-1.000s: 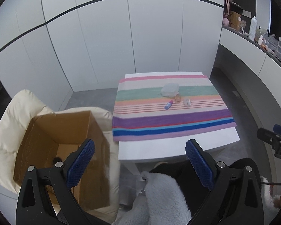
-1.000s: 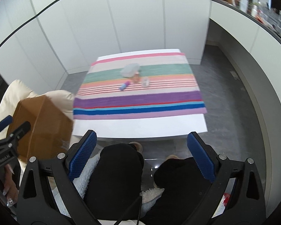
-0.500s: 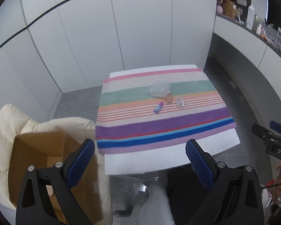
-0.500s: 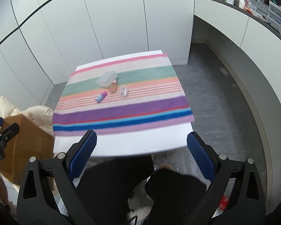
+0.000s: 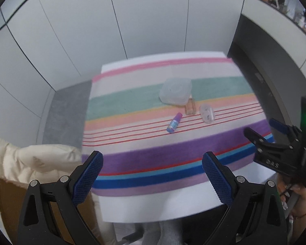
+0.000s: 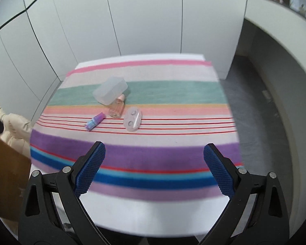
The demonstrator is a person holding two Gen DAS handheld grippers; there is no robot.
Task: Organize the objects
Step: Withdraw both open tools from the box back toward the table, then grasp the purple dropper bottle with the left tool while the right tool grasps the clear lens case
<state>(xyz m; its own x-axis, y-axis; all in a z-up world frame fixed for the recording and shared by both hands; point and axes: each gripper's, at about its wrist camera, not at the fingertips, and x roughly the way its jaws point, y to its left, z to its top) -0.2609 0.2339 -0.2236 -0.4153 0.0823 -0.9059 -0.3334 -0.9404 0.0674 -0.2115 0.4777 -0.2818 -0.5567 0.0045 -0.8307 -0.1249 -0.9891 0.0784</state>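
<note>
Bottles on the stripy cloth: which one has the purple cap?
The small blue bottle, lying left of the contact lens case. The other, a clear bottle, has a pale pink cap and lies against the plastic box.

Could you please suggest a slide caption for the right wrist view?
Open right claw facing a striped cloth holding a clear box, two small bottles and a lens case.

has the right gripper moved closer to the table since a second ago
Yes. The right gripper now hovers over the striped cloth; earlier its fingers framed the person's lap short of the table edge.
</note>
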